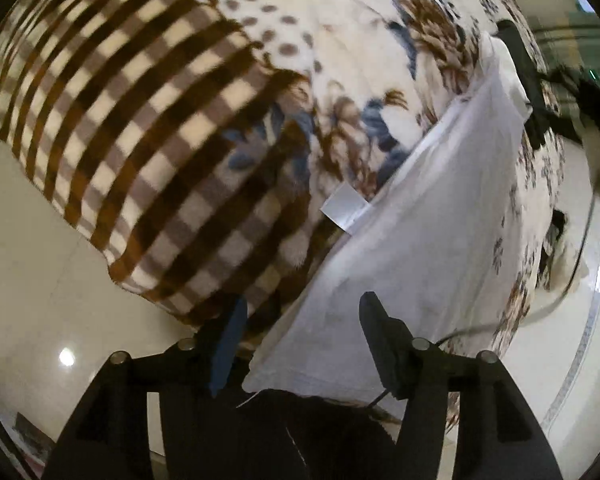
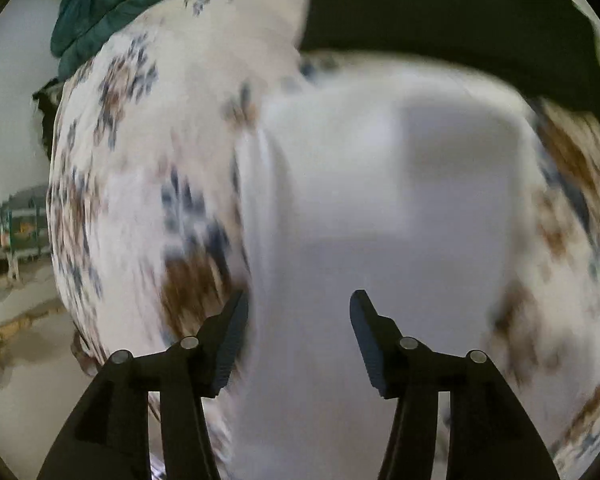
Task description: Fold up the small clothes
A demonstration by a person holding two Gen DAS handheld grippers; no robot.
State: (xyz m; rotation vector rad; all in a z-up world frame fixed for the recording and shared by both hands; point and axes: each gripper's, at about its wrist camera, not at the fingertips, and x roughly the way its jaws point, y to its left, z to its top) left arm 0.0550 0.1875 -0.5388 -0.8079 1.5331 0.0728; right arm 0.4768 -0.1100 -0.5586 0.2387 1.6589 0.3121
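Note:
A white garment (image 1: 432, 216) lies flat on a patterned blanket (image 1: 148, 112), with a white label (image 1: 345, 207) at its left edge. My left gripper (image 1: 302, 308) is open over the garment's near corner, fingers apart, holding nothing. In the right wrist view the same white garment (image 2: 340, 208) fills the middle, blurred by motion. My right gripper (image 2: 298, 306) is open just above it, empty. The right gripper (image 1: 516, 64) also shows in the left wrist view as a dark shape at the garment's far end.
The blanket has a brown check part and a floral part (image 2: 132, 160). A dark green quilted item (image 2: 108, 4) lies at the far left, and a black cloth (image 2: 440, 20) at the top right. Pale tiled floor (image 1: 32, 272) surrounds the blanket.

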